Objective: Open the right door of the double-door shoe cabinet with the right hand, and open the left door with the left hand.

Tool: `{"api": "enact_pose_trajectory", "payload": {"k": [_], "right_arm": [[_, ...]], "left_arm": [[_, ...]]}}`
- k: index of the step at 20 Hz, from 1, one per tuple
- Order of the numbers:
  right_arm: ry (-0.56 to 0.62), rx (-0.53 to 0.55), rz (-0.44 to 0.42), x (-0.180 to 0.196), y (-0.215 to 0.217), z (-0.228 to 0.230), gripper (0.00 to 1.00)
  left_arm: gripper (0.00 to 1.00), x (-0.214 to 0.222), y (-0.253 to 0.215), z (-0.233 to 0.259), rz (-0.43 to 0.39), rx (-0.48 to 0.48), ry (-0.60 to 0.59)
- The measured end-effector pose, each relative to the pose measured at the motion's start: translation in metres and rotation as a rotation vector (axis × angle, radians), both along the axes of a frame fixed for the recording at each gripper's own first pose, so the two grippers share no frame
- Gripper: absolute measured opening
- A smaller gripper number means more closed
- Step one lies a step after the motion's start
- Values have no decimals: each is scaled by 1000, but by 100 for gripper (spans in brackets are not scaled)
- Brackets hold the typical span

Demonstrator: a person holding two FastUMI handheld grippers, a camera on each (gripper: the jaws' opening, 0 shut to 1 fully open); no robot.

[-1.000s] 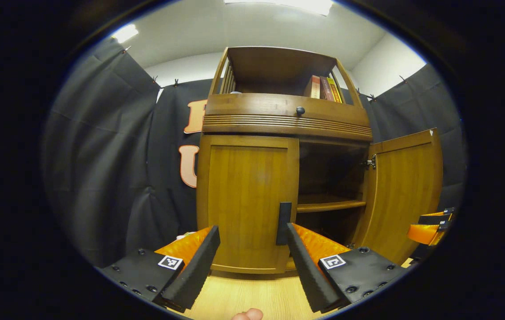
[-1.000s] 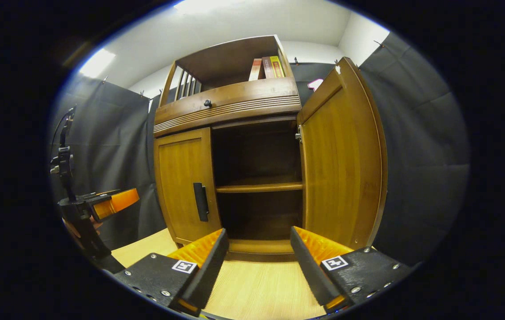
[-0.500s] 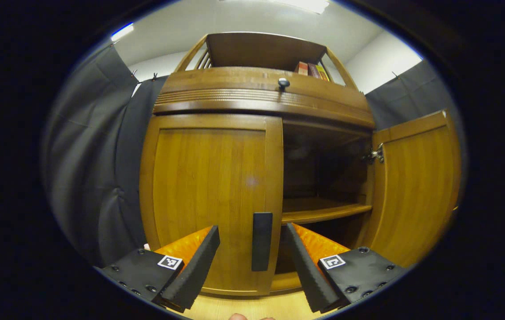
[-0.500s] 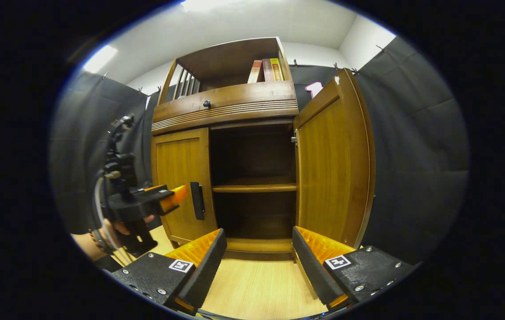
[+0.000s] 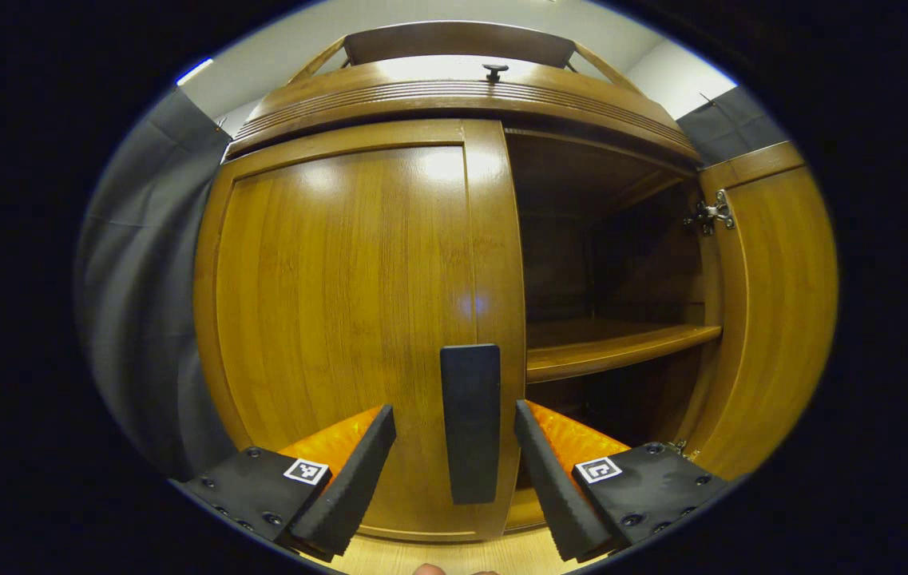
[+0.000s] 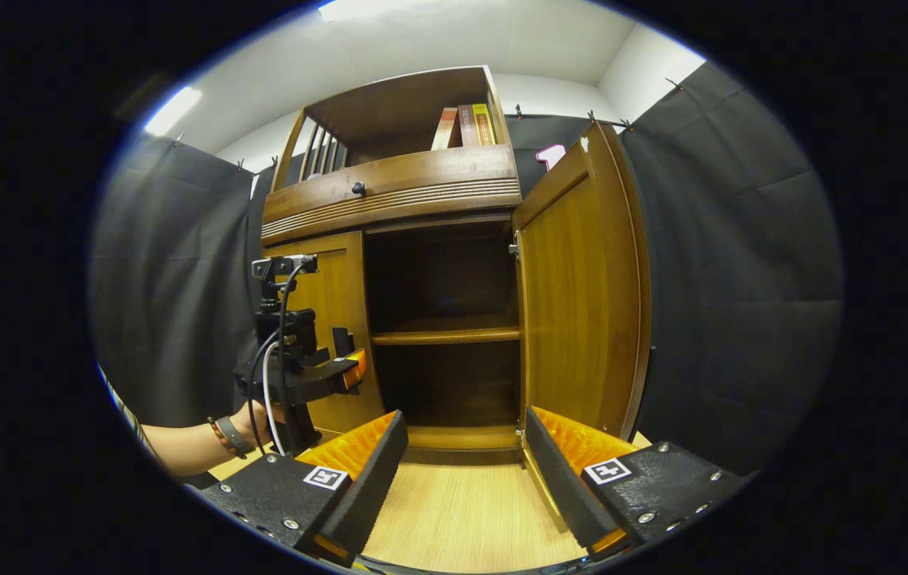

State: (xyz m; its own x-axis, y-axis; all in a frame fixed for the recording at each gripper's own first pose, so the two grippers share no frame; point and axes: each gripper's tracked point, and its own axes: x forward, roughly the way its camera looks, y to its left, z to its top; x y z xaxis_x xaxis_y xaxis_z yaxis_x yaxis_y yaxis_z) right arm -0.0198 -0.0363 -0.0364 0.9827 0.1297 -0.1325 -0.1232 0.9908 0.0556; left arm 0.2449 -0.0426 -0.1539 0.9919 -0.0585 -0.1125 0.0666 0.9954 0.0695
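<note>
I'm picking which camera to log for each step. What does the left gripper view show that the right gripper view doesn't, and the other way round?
Left gripper view: the left tongs open, straddling the left door's black handle without gripping it, and the right door's hinge close up.

Right gripper view: the right tongs open over the wooden floor, books on the top shelf, and a hand holding the other gripper at the handle.

Both: the closed left door, the open right door, the inner shelf.

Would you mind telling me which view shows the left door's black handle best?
The left gripper view: the black handle stands large between the open left gripper. In the right gripper view it is small, partly hidden by that gripper.
</note>
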Motion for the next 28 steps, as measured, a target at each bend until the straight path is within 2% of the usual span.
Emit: {"api": "enact_pose_trajectory", "payload": {"k": [2,6,10,13,15,19,21,24,28], "right_arm": [[-1,-1,1,1,-2,1,92],[-5,7,2,2,-4,1,92],[-1,14,6,0,-3,-1,92],[1,3,1,-5,-4,-2,92],[0,-1,-6,-11,-6,-3,92],[1,-1,-15,-18,-6,-3,92],[-1,-9,-19,-21,-5,-4,92],[0,-3,-10,-23,-1,-6,92],[9,16,16,-19,12,-12,92]], "left_arm": [[95,6,4,-3,12,-3,16],[95,9,2,-5,-13,-50,27],[77,10,-10,-5,-49,-100,25],[41,8,-12,-4,-46,-47,13],[37,9,-13,-1,-44,-74,17],[29,6,-10,-6,-22,-39,47],[30,1,-10,-3,-20,-49,57],[29,-32,-4,0,-21,-46,60],[29,-80,17,11,35,-18,78]]}}
